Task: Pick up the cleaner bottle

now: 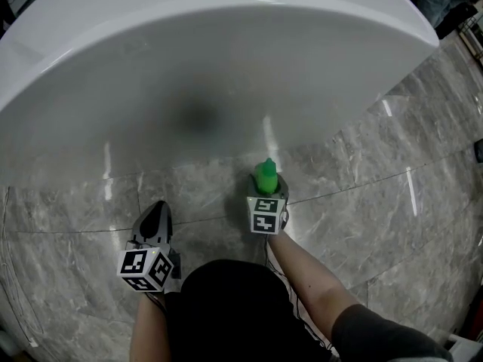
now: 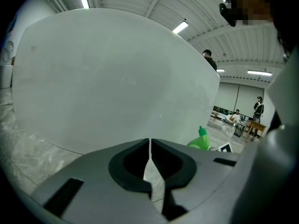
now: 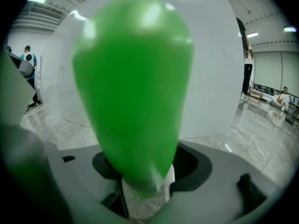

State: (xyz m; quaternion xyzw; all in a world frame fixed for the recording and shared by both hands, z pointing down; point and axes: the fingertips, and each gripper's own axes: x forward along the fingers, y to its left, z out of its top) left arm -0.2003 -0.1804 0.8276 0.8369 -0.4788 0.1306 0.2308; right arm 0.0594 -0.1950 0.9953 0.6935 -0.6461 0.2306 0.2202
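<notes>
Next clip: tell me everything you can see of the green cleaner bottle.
The cleaner bottle is bright green and glossy, plastic by its look, with a rounded body and a small cap of the same green on top. It is roughly upright, and the jaws of the right hand-held gripper are closed on it. It is over the grey marble floor, close to the white tub. Whether its base touches the floor cannot be seen. No label shows.

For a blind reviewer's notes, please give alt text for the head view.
The right gripper grips a green cleaner bottle at centre, with grey marble floor around it and a large white rounded fixture beyond. The left gripper is shut and empty, lower left.
</notes>
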